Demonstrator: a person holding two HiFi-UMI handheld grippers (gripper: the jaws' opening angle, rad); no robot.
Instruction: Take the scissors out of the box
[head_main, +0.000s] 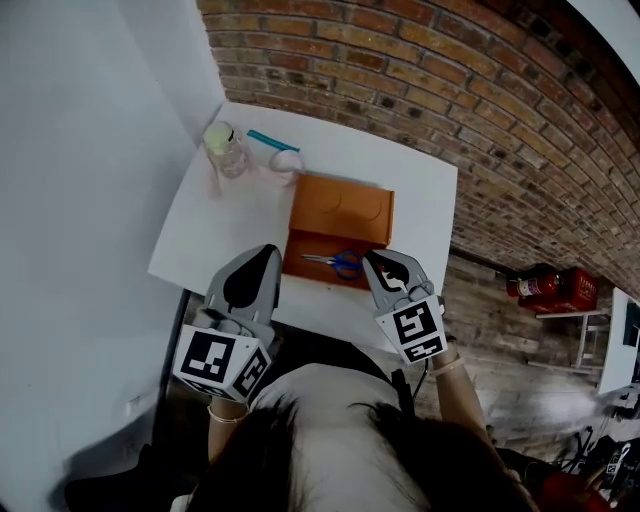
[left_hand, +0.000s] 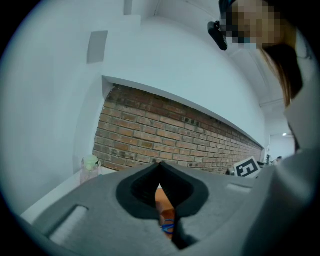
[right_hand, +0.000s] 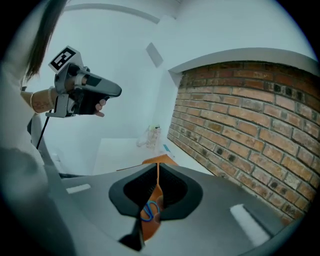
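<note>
A bare workspace rigged for recording, more lab or studio than home: a small white surface (head_main: 230, 215) stands in a corner, with a plain white wall (head_main: 80, 150) on the left and an exposed brick wall (head_main: 420, 80) on the far side. A red crate (head_main: 575, 290) sits far right, and the left tongs (head_main: 268, 252) and right tongs (head_main: 374, 259) carry square-marker cubes

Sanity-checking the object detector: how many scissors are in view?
1. The blue-handled scissors lie in the open orange box on the white table. The right gripper covers the box's front right corner, so something could be hidden there.
</note>
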